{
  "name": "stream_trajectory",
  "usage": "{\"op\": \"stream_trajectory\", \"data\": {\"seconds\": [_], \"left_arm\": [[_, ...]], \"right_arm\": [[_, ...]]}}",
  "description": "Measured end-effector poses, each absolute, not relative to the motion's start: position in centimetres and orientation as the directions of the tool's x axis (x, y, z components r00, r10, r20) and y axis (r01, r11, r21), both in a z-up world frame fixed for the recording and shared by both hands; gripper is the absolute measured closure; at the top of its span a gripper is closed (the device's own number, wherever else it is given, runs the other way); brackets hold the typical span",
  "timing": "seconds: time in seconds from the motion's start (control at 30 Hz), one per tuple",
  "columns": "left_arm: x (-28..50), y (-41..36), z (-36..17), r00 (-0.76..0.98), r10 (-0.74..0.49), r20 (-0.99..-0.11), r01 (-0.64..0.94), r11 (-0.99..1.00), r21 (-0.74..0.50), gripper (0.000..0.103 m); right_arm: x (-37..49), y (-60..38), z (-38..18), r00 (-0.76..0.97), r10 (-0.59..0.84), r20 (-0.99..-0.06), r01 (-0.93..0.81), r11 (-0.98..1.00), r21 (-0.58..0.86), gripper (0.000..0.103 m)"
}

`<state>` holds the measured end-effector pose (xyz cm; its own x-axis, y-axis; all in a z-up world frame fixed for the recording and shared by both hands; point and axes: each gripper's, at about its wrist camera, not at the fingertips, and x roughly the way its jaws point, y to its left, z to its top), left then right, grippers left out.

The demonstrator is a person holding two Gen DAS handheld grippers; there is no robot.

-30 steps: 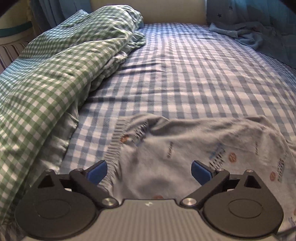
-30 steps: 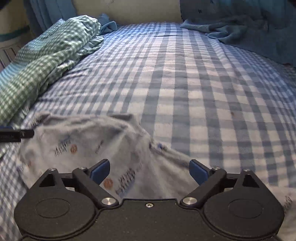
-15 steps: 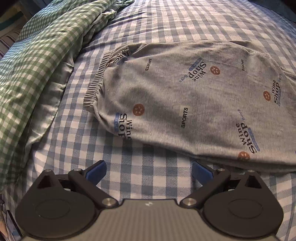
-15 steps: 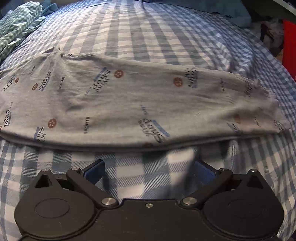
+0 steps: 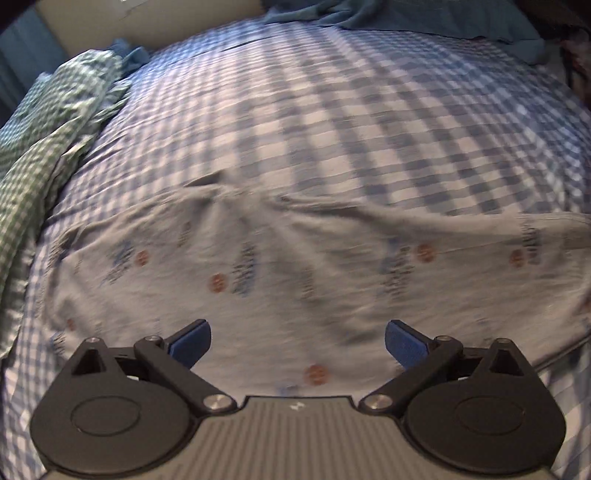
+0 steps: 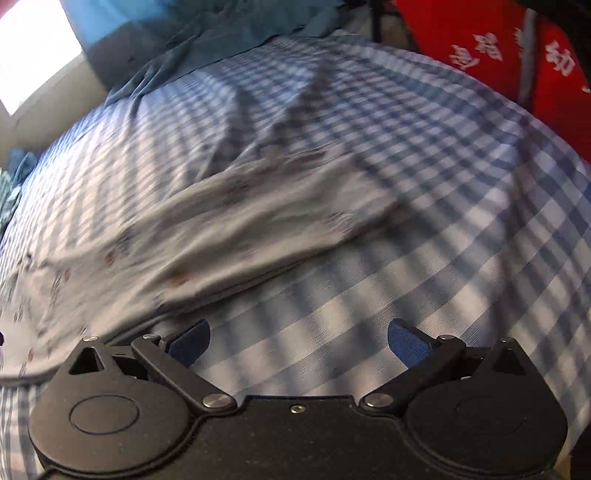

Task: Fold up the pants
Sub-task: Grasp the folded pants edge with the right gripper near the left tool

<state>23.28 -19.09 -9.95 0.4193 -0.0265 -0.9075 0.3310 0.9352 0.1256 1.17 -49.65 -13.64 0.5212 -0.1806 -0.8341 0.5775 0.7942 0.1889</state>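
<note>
The grey printed pants (image 5: 295, 266) lie flat across the blue checked bed sheet (image 5: 332, 118), folded lengthwise. My left gripper (image 5: 297, 341) is open and empty, hovering over the near part of the pants. In the right wrist view the pants (image 6: 229, 225) stretch from the left edge toward the centre, their leg end near the middle. My right gripper (image 6: 298, 341) is open and empty above bare sheet (image 6: 424, 177), just right of the pants' near edge. Both views are motion-blurred.
A green checked quilt (image 5: 44, 140) is bunched along the bed's left side. Dark blue cloth (image 5: 406, 18) lies at the far end of the bed, also in the right wrist view (image 6: 192, 48). A red item with white characters (image 6: 498, 55) stands beyond the bed's right side.
Both grippers have swung: the left view moved right along the pants and tilted up toward the bed's far end; the right view turned right toward the leg end. The pants stay flat; both grippers stay open.
</note>
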Motion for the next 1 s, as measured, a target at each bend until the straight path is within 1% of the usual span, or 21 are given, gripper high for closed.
{"op": "stream_trajectory", "data": {"seconds": [0.1, 0.17, 0.3, 0.4, 0.5, 0.57, 0.63, 0.7, 0.73, 0.77, 0.8, 0.87, 0.9, 0.93, 0.97, 1.0], "left_arm": [[23.2, -27.1, -9.9, 0.406, -0.099, -0.909, 0.412, 0.907, 0.085, 0.001], [23.3, -31.8, -9.7, 0.388, -0.164, -0.907, 0.474, 0.879, 0.044, 0.001], [23.2, -41.0, -9.0, 0.340, -0.279, -0.898, 0.620, 0.785, -0.010, 0.001], [23.1, -46.9, -9.5, 0.295, -0.307, -0.905, 0.718, 0.696, -0.002, 0.001], [22.7, -51.7, -11.1, 0.277, -0.278, -0.920, 0.797, 0.601, 0.058, 0.001], [22.4, -54.2, -12.5, 0.283, -0.240, -0.929, 0.832, 0.544, 0.113, 0.001], [22.1, -56.1, -14.0, 0.295, -0.192, -0.936, 0.854, 0.493, 0.168, 0.001], [21.8, -56.7, -15.4, 0.303, -0.152, -0.941, 0.865, 0.458, 0.205, 0.000], [21.8, -57.0, -15.9, 0.303, -0.143, -0.942, 0.867, 0.452, 0.210, 0.000], [21.9, -57.1, -16.1, 0.297, -0.147, -0.944, 0.866, 0.459, 0.201, 0.000], [22.0, -57.2, -16.1, 0.287, -0.146, -0.947, 0.860, 0.475, 0.187, 0.000], [22.6, -57.2, -15.8, 0.259, -0.126, -0.958, 0.847, 0.505, 0.163, 0.000], [22.8, -57.0, -15.4, 0.252, -0.117, -0.961, 0.839, 0.521, 0.156, 0.001], [23.0, -56.9, -15.0, 0.247, -0.105, -0.963, 0.829, 0.538, 0.153, 0.001], [23.3, -56.8, -14.6, 0.237, -0.094, -0.967, 0.817, 0.558, 0.146, 0.001], [23.6, -56.7, -14.0, 0.217, -0.097, -0.971, 0.806, 0.579, 0.122, 0.001]], "right_arm": [[1.1, -54.1, -14.1, 0.538, -0.175, -0.825, 0.564, 0.802, 0.198, 0.002], [1.3, -55.9, -14.0, 0.549, -0.172, -0.818, 0.532, 0.827, 0.183, 0.004], [2.4, -58.4, -14.4, 0.581, -0.134, -0.803, 0.456, 0.871, 0.185, 0.004], [3.3, -59.4, -14.9, 0.605, -0.087, -0.791, 0.405, 0.889, 0.212, 0.005], [3.7, -59.8, -15.5, 0.628, -0.031, -0.778, 0.384, 0.882, 0.275, 0.012], [3.9, -59.8, -15.8, 0.631, -0.017, -0.776, 0.383, 0.876, 0.292, 0.024], [3.9, -60.0, -16.1, 0.636, -0.012, -0.772, 0.397, 0.863, 0.313, 0.029], [3.9, -60.3, -16.2, 0.643, -0.015, -0.766, 0.415, 0.847, 0.332, 0.037], [4.0, -60.4, -16.3, 0.644, -0.014, -0.765, 0.420, 0.842, 0.338, 0.045], [4.1, -60.5, -16.3, 0.644, -0.010, -0.765, 0.419, 0.842, 0.341, 0.053], [4.2, -60.6, -16.3, 0.642, -0.005, -0.766, 0.416, 0.842, 0.343, 0.058], [4.3, -61.0, -16.5, 0.646, -0.004, -0.764, 0.420, 0.837, 0.351, 0.072], [4.3, -61.2, -16.6, 0.648, -0.002, -0.762, 0.427, 0.829, 0.361, 0.075], [4.2, -61.5, -16.7, 0.650, 0.000, -0.760, 0.437, 0.818, 0.374, 0.083], [4.1, -61.7, -16.7, 0.654, 0.002, -0.757, 0.441, 0.812, 0.383, 0.087], [4.0, -61.7, -16.5, 0.659, -0.003, -0.752, 0.436, 0.816, 0.379, 0.089]]}}
